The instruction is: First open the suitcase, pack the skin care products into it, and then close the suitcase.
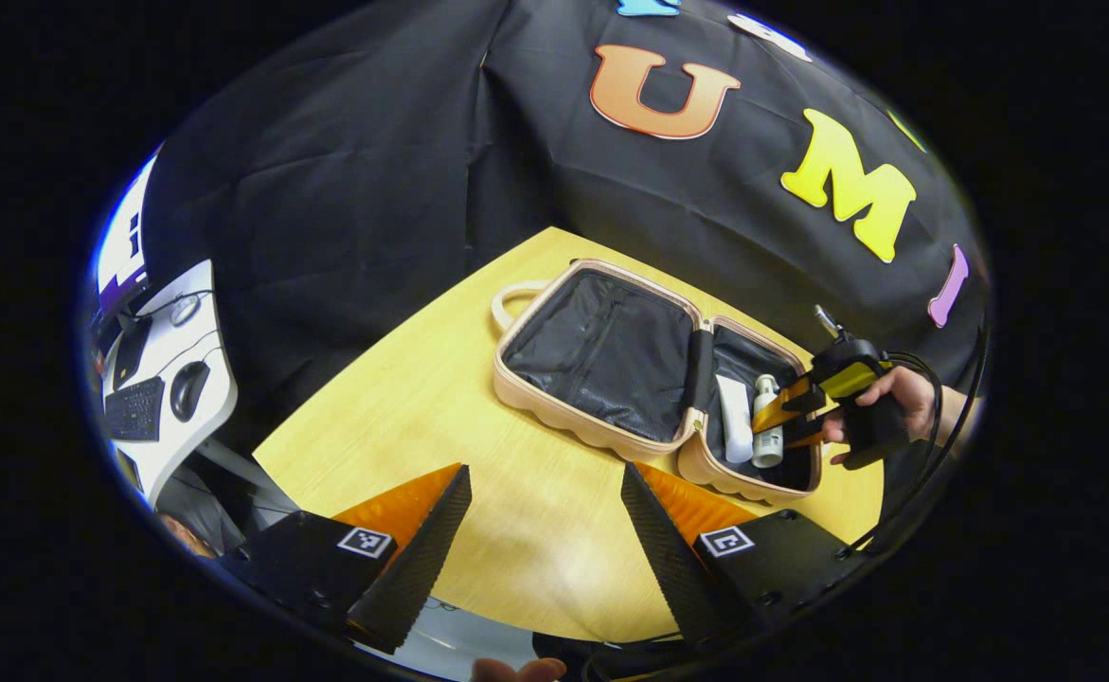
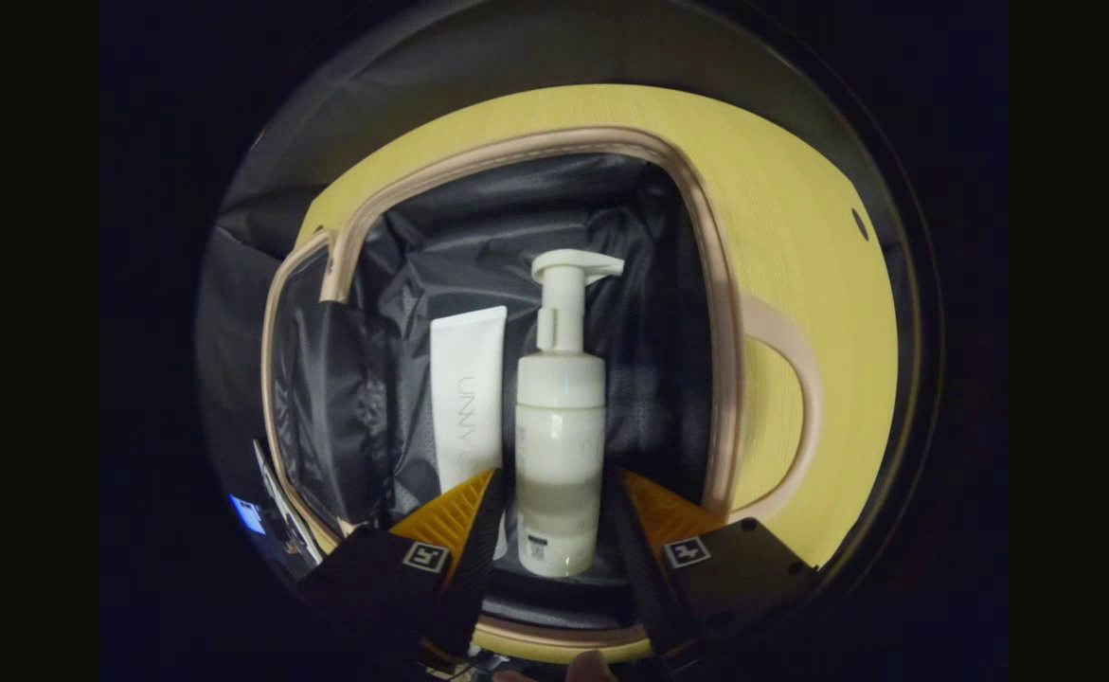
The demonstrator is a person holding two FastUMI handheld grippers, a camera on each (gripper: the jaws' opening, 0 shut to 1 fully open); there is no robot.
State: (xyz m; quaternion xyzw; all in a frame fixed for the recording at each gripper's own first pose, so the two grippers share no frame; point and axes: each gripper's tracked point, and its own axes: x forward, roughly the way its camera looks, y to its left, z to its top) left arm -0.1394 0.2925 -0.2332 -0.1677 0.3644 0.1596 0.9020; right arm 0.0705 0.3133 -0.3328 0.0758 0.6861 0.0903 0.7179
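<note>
The pump bottle point(image 2: 560, 445) lies in the dark-lined half of the suitcase point(image 2: 720, 313), right beside a white tube point(image 2: 466, 398). The right tool point(image 2: 554, 530) has its fingers either side of the bottle's base; whether both press on it cannot be told. From the left gripper view, the suitcase point(image 1: 554, 417) lies open flat on the yellow bench point(image 1: 440, 398). The left tool point(image 1: 545, 540) hangs over bare bench, jaws spread wide, holding nothing.
</note>
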